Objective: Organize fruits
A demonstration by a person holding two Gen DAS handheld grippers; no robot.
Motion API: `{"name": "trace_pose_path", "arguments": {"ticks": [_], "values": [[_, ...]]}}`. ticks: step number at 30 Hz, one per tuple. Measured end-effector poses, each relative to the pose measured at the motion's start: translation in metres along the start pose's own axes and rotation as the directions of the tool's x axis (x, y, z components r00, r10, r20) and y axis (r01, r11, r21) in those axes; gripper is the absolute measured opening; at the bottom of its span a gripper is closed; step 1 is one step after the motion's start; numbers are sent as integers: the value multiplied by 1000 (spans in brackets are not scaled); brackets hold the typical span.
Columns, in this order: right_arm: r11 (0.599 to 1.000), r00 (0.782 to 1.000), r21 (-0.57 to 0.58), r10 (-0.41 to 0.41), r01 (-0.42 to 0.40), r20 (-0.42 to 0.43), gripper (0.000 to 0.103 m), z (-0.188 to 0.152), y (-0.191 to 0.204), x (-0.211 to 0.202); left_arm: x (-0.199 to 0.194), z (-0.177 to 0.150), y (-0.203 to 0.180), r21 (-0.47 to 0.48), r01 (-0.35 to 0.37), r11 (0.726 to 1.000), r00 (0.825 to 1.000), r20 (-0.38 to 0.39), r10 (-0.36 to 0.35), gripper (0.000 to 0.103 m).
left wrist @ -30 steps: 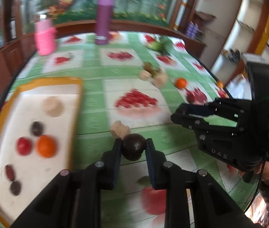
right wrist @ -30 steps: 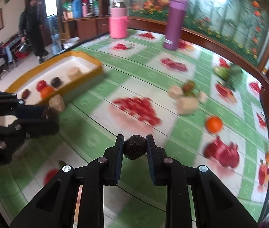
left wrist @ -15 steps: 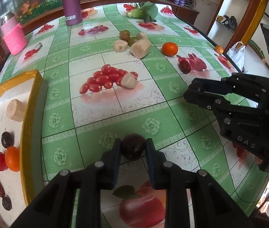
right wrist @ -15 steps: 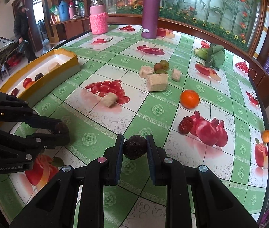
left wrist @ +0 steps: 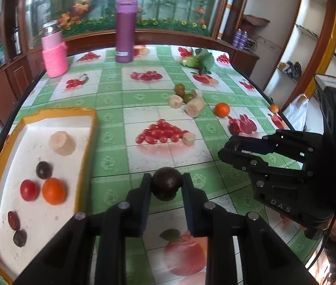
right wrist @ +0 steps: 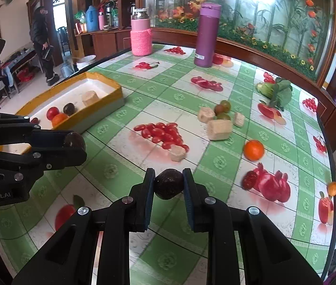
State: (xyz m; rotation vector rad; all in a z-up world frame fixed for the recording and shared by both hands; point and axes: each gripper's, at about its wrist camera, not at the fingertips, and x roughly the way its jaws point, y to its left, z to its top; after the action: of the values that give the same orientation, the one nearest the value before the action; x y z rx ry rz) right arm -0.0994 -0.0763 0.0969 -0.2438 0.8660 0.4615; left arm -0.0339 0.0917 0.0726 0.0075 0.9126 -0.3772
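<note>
My left gripper is shut on a dark round fruit, held above the green tablecloth just right of the yellow-rimmed tray. My right gripper is shut on a second dark round fruit over the table's near part. Each gripper shows in the other's view: the right one at the right, the left one at the left. The tray holds an orange, a red tomato, dark fruits and a pale chunk.
On the cloth lie an orange, pale chunks, small green-brown fruits and a leafy vegetable. A purple flask and a pink-sleeved jar stand at the far edge. A person stands in the room at far left.
Both views swung about over the table and came back to nearly the same outlook as a second ago. Each gripper kept its dark fruit throughout.
</note>
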Motion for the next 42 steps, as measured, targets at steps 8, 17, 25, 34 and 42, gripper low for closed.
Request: {"name": "trace_pose_path", "arguments": {"ticks": [8, 17, 25, 34, 42], "values": [[994, 999, -97, 52, -50, 10, 22, 37, 47, 12, -25, -8, 60, -139, -51, 989, 997, 51, 59, 28], [964, 987, -215, 162, -159, 0, 22, 93, 115, 47, -46, -15, 150, -289, -177, 941, 981, 30, 194, 28], [940, 972, -246, 235, -235, -28, 22, 139, 160, 99, -24, -14, 203, -354, -240, 904, 971, -67, 231, 28], [929, 968, -278, 216, -244, -127, 22, 152, 181, 160, 4, -14, 223, -346, -281, 895, 958, -152, 243, 28], [930, 962, -269, 210, -251, -174, 23, 148, 178, 173, 14, -15, 226, -329, -314, 891, 947, -177, 268, 28]]}}
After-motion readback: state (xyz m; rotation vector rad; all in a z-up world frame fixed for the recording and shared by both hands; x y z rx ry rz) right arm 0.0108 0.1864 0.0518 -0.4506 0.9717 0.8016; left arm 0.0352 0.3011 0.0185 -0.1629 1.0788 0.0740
